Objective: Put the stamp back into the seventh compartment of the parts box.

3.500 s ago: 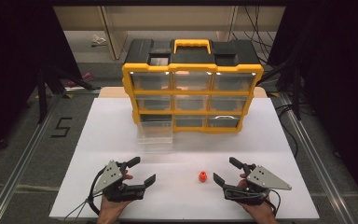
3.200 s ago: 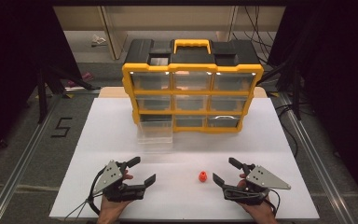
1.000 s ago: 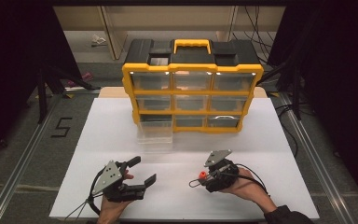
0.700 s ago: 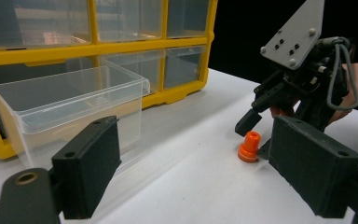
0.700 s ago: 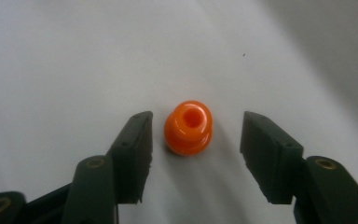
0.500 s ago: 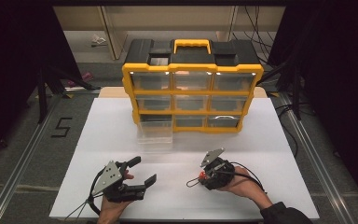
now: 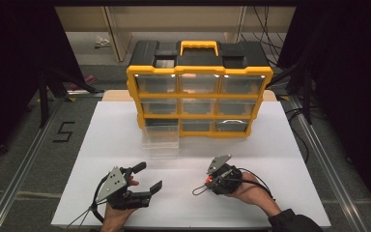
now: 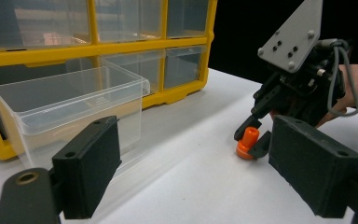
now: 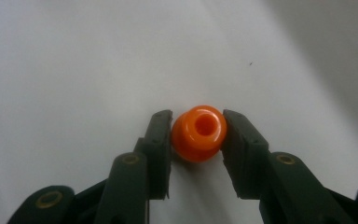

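We note a small orange plastic piece [image 9: 199,133], round, with a wider flanged base, a narrower upper body and a hole in its top; it stands upright on the white table [image 7: 280,140], well in front of the yellow drawer organizer [image 7: 199,99] and somewhat right of its centre. It sits between the two black jaws of the right gripper [image 9: 196,140], both pads touching its sides. One clear drawer [image 8: 70,105] is pulled out from the organizer's bottom-left slot; we see nothing in it, and the orange piece lies well apart from it.
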Available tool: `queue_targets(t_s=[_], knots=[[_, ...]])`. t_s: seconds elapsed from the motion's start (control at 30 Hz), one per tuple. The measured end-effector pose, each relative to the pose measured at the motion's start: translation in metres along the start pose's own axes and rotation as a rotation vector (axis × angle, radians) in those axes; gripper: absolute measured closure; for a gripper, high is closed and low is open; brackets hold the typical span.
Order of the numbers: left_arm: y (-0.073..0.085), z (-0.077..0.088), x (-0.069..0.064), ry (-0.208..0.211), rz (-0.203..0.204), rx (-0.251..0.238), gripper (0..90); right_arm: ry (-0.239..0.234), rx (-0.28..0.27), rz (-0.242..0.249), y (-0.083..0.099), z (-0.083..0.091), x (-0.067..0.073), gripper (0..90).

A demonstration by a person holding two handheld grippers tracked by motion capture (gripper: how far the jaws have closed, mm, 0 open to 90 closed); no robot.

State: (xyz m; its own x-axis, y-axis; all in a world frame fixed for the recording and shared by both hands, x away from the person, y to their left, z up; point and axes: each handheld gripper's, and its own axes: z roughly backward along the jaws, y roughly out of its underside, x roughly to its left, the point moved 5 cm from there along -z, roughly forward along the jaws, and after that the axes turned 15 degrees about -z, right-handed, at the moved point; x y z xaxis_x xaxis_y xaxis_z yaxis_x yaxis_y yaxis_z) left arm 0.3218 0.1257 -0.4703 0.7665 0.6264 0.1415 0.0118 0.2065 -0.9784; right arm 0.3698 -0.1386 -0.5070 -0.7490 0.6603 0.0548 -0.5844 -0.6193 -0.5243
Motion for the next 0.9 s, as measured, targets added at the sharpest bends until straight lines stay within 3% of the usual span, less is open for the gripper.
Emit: queue_targets(t_s=[0.33, 0.53, 0.9], knots=[[0.0, 0.0, 0.0, -0.001, 0.001, 0.002, 16.3, -0.004, -0.159, -0.028, -0.008, 0.009, -0.001, 64.4], [0.0, 0.0, 0.0, 0.0, 0.001, 0.001, 16.3, -0.001, -0.27, -0.088, -0.014, 0.015, -0.006, 64.4], [0.0, 0.0, 0.0, 0.004, 0.0, -0.007, 16.3, 0.005, -0.357, -0.107, -0.017, 0.021, -0.009, 64.5]])
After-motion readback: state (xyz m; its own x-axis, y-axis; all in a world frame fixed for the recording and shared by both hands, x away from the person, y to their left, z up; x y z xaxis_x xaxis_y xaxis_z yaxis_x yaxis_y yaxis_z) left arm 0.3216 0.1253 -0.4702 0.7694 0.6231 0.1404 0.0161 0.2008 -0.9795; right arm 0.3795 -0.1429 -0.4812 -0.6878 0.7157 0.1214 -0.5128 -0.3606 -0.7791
